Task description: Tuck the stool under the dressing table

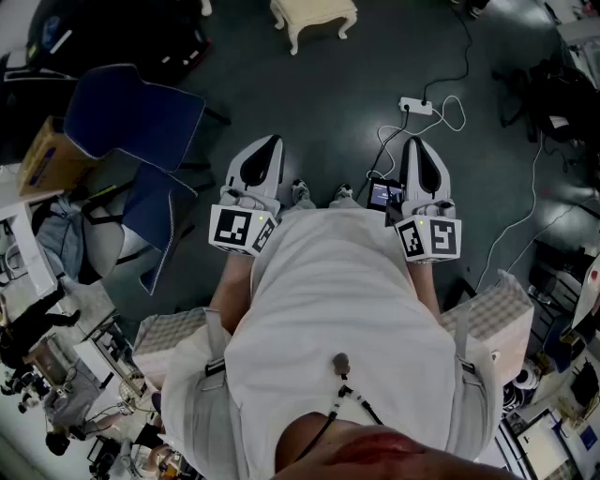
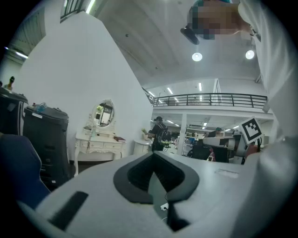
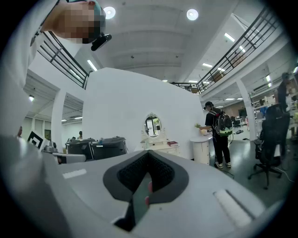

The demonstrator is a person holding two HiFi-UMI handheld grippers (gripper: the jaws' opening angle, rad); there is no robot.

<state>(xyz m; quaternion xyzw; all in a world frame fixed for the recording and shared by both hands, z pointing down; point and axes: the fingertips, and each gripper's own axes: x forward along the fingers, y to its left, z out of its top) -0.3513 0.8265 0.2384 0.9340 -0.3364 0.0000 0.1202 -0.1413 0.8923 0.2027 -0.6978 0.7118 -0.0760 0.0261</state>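
The jaws of the left gripper (image 2: 153,154) are pressed together at their tip, and nothing is between their black ribbed pads (image 2: 135,174). The jaws of the right gripper (image 3: 148,153) are closed in the same way and hold nothing. In the head view both grippers are low in front of the person's white shirt (image 1: 347,309), side by side but well apart, and they point forward over the dark floor (image 1: 347,103). Each one carries its cube with square markers (image 1: 242,228) at the back end.

The cream stool with curved legs (image 1: 314,17) stands on the floor well ahead of the grippers, at the top edge of the head view, and nothing touches it. The white dressing table with an oval mirror (image 3: 157,145) stands against a white wall (image 3: 121,107), far in front of both grippers. A white power strip (image 1: 415,106) lies on the floor just ahead of the right gripper. A blue chair (image 1: 141,117) stands to the left. Near the dressing table, at a round white cabinet (image 3: 201,148), stands a person with a backpack (image 3: 219,128).
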